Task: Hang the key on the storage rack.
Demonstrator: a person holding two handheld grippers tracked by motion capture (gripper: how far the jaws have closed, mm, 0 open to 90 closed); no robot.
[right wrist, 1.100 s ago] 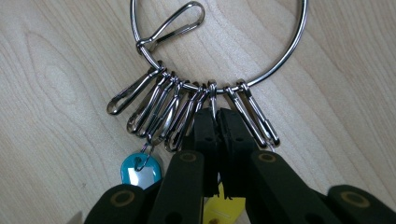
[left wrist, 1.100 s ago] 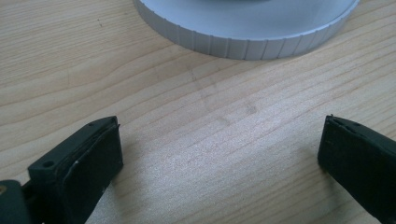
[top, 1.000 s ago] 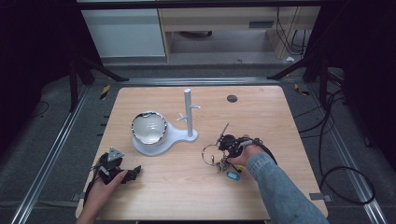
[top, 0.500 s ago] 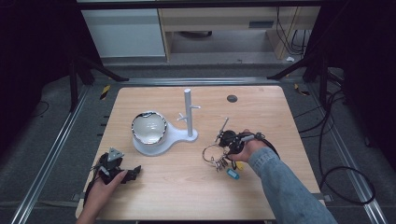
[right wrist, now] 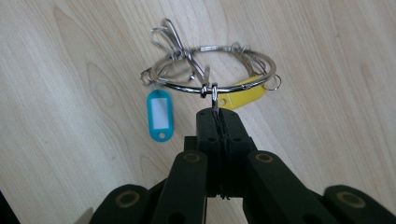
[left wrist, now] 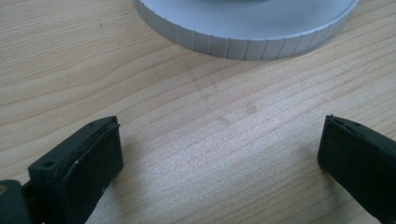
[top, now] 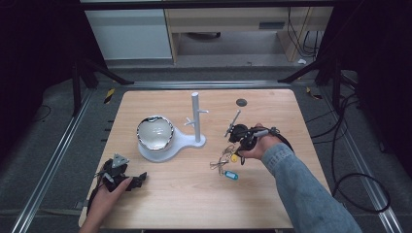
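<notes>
Key ring (right wrist: 212, 70): large metal ring carrying several small clips, a blue tag (right wrist: 159, 114) and a yellow tag (right wrist: 242, 96); seen in the high view right of centre, hanging off the table (top: 160, 204) surface just below the right gripper (right wrist: 218, 122). Grip: right gripper jaws pressed fully together on a small link of the ring, so the whole bunch dangles from one thin point. Risk, judged: the link may slide out of the narrow pinch if the hand swings or tilts, dropping the bunch back onto the wood; the loose clips and tags could swing and snag. Probable destination: the white peg stand (top: 196, 119), centre of the high view, with short side pegs; a swaying ring could miss a peg or knock the post. Adjacent: a shiny round bowl (top: 155, 132) on the stand's base, left of the post, exposed to a stray swing. Left gripper (left wrist: 219, 154): lower left of the high view, jaws wide apart over bare wood, holding nothing, close to the ribbed base rim (left wrist: 243, 42).
</notes>
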